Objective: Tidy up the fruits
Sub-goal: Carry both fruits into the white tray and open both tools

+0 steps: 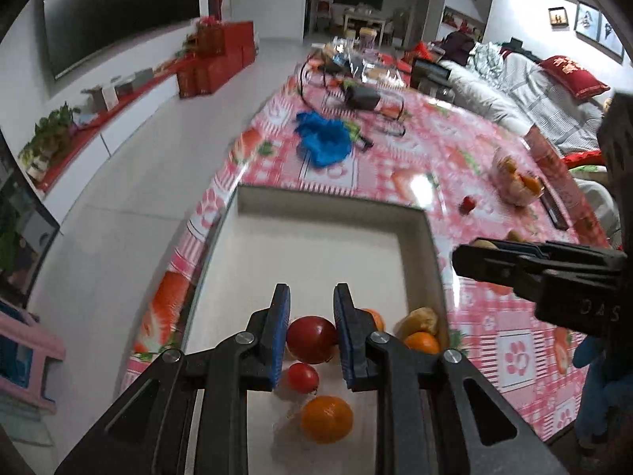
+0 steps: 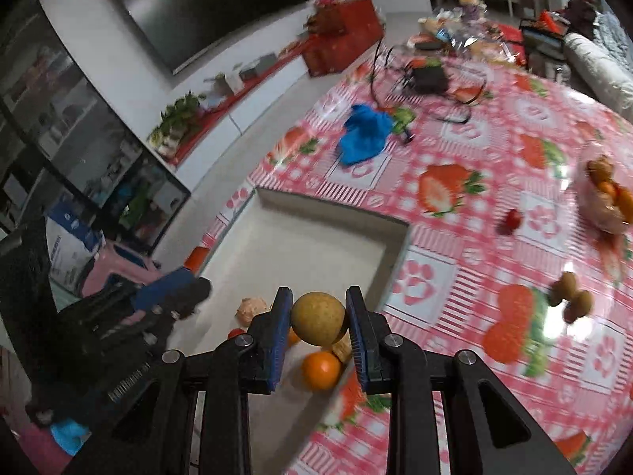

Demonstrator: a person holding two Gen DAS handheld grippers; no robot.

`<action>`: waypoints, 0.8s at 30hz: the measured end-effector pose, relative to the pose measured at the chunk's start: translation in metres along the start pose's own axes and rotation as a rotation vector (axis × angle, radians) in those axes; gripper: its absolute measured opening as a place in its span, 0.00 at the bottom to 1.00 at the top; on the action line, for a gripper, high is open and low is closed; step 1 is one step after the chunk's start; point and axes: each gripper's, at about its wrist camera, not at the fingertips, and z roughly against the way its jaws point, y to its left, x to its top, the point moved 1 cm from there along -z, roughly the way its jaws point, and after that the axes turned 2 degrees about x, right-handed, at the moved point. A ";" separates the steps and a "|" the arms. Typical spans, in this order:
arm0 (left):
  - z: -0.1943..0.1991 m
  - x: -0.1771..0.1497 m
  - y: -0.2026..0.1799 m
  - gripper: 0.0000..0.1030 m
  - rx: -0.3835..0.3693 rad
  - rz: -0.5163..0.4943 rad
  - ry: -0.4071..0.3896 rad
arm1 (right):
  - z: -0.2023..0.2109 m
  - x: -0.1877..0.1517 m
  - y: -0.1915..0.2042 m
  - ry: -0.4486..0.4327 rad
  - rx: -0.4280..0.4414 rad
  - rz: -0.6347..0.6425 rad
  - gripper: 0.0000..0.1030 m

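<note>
A white shallow box (image 1: 332,198) sits at the near left corner of the table. My left gripper (image 1: 311,297) hangs over its near end, shut on a red tomato (image 1: 311,338). Below it in the box lie a smaller tomato (image 1: 302,376), an orange (image 1: 326,418) and more fruit by the right wall (image 1: 421,330). My right gripper (image 2: 319,295) is shut on a round yellow-brown fruit (image 2: 318,318) above the box's near right corner (image 2: 395,245), over another orange (image 2: 321,370). Each gripper shows in the other's view: the right gripper (image 1: 467,255), the left gripper (image 2: 198,287).
On the pink strawberry tablecloth (image 2: 467,150) lie a clear bag of fruit (image 2: 605,198), a small red fruit (image 2: 510,219) and two brown fruits (image 2: 569,295). A blue cloth (image 1: 324,138) and a black device with cables (image 1: 362,97) lie farther back. The table's left edge drops to the floor.
</note>
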 end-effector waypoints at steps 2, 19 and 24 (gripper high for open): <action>-0.011 -0.003 0.003 0.24 0.004 0.006 0.019 | -0.016 0.002 0.001 0.027 -0.005 -0.002 0.29; -0.028 -0.010 0.010 0.79 -0.004 0.029 0.019 | -0.048 0.007 -0.004 0.074 -0.077 0.024 0.90; -0.018 -0.010 -0.001 0.79 -0.030 0.018 0.010 | -0.029 0.004 -0.023 0.047 -0.111 -0.013 0.90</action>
